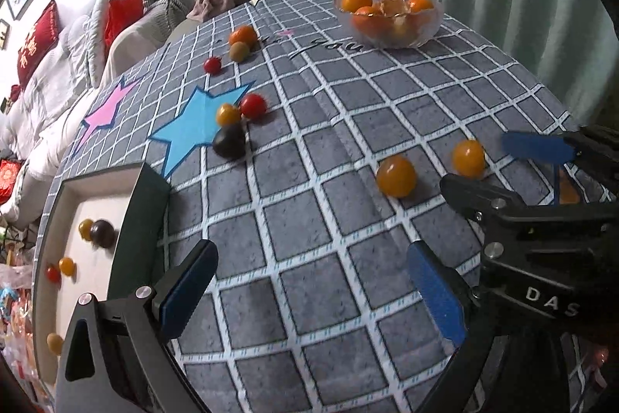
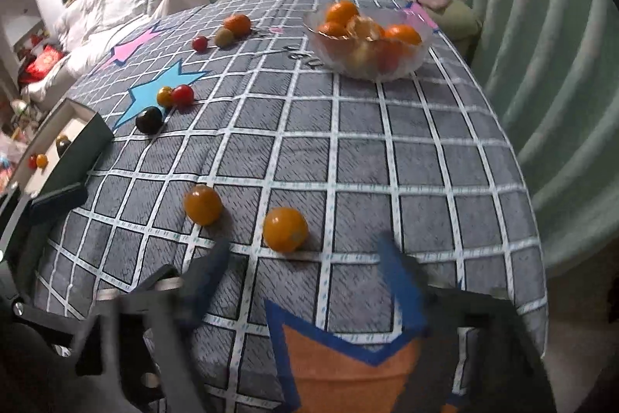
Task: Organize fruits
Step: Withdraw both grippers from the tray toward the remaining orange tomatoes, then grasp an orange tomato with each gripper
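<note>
Two orange-yellow cherry tomatoes [image 2: 203,204] [image 2: 285,229] lie on the grid-patterned tablecloth [image 2: 387,157]. My right gripper [image 2: 305,281] is open just behind the nearer one, which sits ahead of its blurred fingertips and is not between them. My left gripper [image 1: 313,297] is open over bare cloth with nothing between its blue pads. To its left stands a dark green box [image 1: 139,211] holding several small tomatoes. A glass bowl [image 1: 429,33] of mandarins stands at the far side.
A yellow tomato [image 1: 228,114], a red one [image 1: 253,105] and a dark one [image 1: 229,142] cluster by the blue star. Farther back lie a mandarin [image 1: 243,35], a greenish fruit [image 1: 238,51] and a red tomato [image 1: 212,64]. A sofa and curtain surround the table.
</note>
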### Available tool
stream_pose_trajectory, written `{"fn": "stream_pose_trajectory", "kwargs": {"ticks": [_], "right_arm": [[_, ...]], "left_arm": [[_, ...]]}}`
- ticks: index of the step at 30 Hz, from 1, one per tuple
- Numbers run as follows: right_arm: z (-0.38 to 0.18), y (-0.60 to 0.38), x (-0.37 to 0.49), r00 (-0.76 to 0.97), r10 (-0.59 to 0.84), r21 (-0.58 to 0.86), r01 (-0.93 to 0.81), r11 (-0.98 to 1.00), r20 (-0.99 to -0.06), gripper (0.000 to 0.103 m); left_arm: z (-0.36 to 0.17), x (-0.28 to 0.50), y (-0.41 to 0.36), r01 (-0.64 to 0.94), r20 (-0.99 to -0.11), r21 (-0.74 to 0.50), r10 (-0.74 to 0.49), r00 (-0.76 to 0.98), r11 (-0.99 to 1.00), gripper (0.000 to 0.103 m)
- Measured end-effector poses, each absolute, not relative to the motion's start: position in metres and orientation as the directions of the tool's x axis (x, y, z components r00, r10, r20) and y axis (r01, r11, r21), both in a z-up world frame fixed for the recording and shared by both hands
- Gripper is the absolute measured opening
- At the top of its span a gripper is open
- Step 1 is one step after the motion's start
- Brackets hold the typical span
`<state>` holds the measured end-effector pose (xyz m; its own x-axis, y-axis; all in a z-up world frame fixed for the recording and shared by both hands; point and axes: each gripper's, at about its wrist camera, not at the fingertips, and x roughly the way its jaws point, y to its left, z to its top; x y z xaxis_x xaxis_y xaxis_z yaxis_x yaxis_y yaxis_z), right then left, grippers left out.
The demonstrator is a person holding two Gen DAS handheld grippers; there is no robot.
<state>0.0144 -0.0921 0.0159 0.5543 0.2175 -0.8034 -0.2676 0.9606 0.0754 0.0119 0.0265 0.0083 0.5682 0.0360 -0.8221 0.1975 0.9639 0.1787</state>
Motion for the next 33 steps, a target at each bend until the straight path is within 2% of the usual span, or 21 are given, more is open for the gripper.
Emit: {"fn": "stream_pose_trajectory", "kwargs": {"ticks": [6, 12, 21, 22, 23, 24, 25, 26, 33], "right_arm": [[0.019, -0.098, 0.017, 0.551, 0.25, 0.102, -0.285, 0.953, -0.796, 0.033], [0.021, -0.116, 0.017, 0.553, 0.286, 0.173, -0.248, 0.953, -0.782, 0.032], [0.018, -0.116, 0.025, 0.504, 0.336, 0.227, -0.267, 0.937, -0.795, 0.032], [0.018, -0.115, 0.026, 0.5, 0.334, 0.223, -0.269, 0.937, -0.799, 0.032], [0.018, -0.114, 0.026, 0.498, 0.331, 0.219, -0.271, 0.937, -0.801, 0.032], [0.018, -0.113, 0.026, 0.498, 0.33, 0.217, -0.271, 0.938, -0.802, 0.031], [0.019, -0.113, 0.026, 0.494, 0.336, 0.226, -0.27, 0.936, -0.802, 0.024], [0.019, -0.114, 0.024, 0.496, 0.336, 0.225, -0.27, 0.936, -0.801, 0.022], [0.018, -0.121, 0.003, 0.505, 0.357, 0.258, -0.257, 0.931, -0.786, 0.023]], "left_arm": [[0.009, 0.021, 0.013, 0.22, -0.806, 0.193, 0.027, 0.591, 0.956, 0.099], [0.009, 0.03, -0.004, 0.256, -0.79, 0.201, 0.001, 0.613, 0.946, 0.098], [0.012, 0.027, -0.018, 0.328, -0.788, 0.149, -0.088, 0.609, 0.933, 0.048], [0.012, 0.026, -0.019, 0.344, -0.792, 0.136, -0.107, 0.6, 0.929, 0.036], [0.012, 0.026, -0.021, 0.355, -0.794, 0.138, -0.11, 0.598, 0.925, 0.029], [0.012, 0.025, -0.023, 0.357, -0.792, 0.151, -0.103, 0.601, 0.922, 0.026], [0.012, 0.024, -0.023, 0.362, -0.792, 0.154, -0.104, 0.602, 0.92, 0.024], [0.012, 0.022, -0.022, 0.364, -0.791, 0.153, -0.107, 0.602, 0.919, 0.024], [0.013, 0.009, 0.008, 0.319, -0.813, 0.058, -0.141, 0.565, 0.946, 0.024]]}}
